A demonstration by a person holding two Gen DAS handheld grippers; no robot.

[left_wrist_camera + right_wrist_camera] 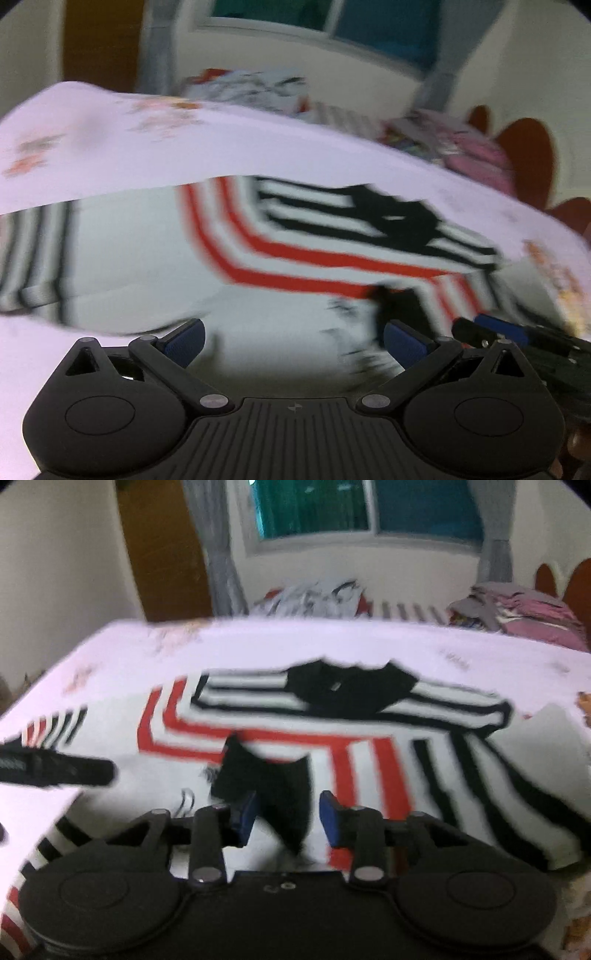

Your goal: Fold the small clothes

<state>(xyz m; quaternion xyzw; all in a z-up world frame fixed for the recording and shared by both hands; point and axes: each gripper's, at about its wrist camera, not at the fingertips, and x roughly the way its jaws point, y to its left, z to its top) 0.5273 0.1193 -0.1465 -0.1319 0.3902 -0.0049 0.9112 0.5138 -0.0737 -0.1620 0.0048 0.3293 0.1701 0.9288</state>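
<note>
Striped shirt (332, 734), white w/ red and black bands and a black collar, lies spread flat on a pale pink bedsheet (258, 147). Left gripper (293, 341) hangs just above the shirt's white lower part, jaws wide apart, nothing btwn them. Right gripper (288, 818) sits over the shirt's middle, jaws partly apart; a black flap of fabric shows btwn the blue pads (330, 821), not pinched. Frames blurred.

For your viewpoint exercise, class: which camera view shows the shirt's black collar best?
The right wrist view: the black collar sits whole and near centre on the striped shirt. The left wrist view shows that collar smaller, off to the right and smeared by blur.
</note>
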